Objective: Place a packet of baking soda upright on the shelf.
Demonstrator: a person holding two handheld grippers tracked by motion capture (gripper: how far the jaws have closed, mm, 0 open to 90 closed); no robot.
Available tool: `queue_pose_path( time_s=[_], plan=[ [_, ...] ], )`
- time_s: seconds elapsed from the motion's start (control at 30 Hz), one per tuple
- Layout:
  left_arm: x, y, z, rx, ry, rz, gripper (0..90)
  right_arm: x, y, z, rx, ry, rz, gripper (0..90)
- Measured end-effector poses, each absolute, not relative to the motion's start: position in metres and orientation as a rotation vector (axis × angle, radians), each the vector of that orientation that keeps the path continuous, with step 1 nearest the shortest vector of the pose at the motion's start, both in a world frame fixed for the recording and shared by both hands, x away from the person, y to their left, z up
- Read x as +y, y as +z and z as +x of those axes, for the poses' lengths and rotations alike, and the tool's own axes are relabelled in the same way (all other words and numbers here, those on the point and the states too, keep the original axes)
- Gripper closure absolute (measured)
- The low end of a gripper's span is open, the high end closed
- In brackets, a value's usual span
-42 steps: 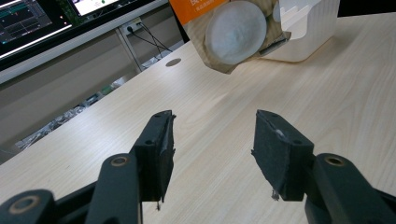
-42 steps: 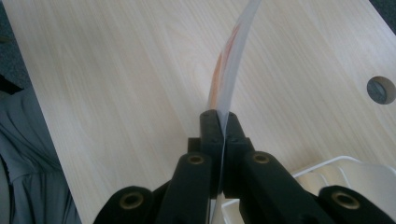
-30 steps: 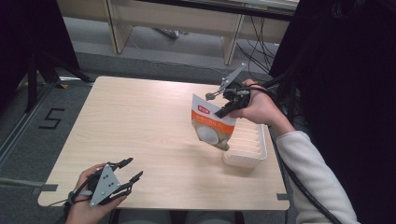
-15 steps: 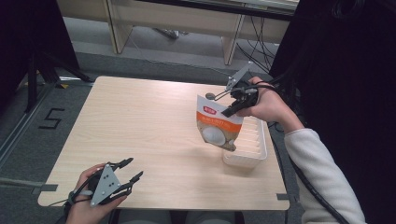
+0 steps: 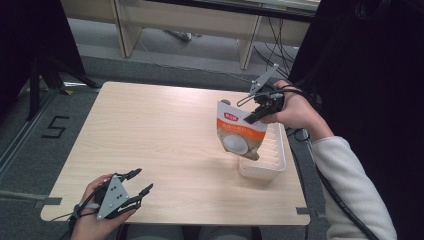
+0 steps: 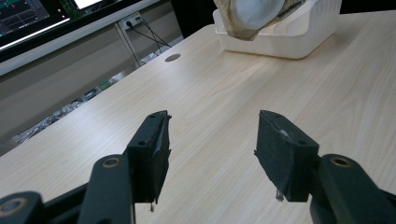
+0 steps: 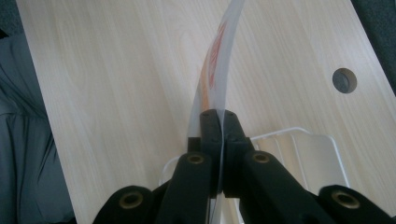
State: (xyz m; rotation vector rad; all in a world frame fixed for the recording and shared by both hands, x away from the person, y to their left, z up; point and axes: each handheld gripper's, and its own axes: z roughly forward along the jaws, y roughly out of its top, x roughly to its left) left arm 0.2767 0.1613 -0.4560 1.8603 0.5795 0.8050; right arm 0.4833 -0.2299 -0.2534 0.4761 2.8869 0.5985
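Two grippers, far apart. Nearest the person, the left gripper (image 5: 141, 184) sits at the near-left corner of the table (image 5: 150, 130), jaws apart w/ nothing between them; they've just been opening a bit wider. Its fingertips point across the wood toward the far right, where the white tray (image 6: 289, 35) and the bottom of the pouch (image 6: 254, 14) show in the left gripper view.

Farther off, the right gripper (image 5: 252, 116) is clamped on the pouch's (image 5: 239, 135) upper right edge; in the right gripper view the jaws pinch the thin film (image 7: 215, 79) edge-on. Pouch hangs in the air, long axis roughly vertical but tilted, bottom corner dipping over the near-left end of the tray (image 5: 265, 157); can't tell if it touches the rim. Right hand is clearly the nearer one, so any set-down is its job, prob. lowering the pouch into the tray.

Vs a sec ago: pouch is higher and more upright, carried slightly toward the far side; left hand hasn't moved.
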Motion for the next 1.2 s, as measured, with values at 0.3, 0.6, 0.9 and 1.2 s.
queue_pose_path(
  time_s=[0.3, 0.6, 0.9, 1.2],
  plan=[
    [0.161, -0.456, 0.276, 0.598, 0.818, 1.859, 40.5, -0.24, -0.251, 0.484, 2.891, 0.574, 0.477, 90.0],
    [0.161, -0.457, 0.277, 0.597, 0.802, 1.861, 40.1, -0.249, -0.25, 0.483, 2.89, 0.554, 0.495, 90.0],
    [0.16, -0.457, 0.277, 0.6, 0.798, 1.855, 39.9, -0.255, -0.253, 0.483, 2.904, 0.529, 0.513, 90.0],
    [0.16, -0.457, 0.277, 0.595, 0.802, 1.861, 39.8, -0.259, -0.253, 0.482, 2.912, 0.505, 0.516, 90.0]
  ],
)
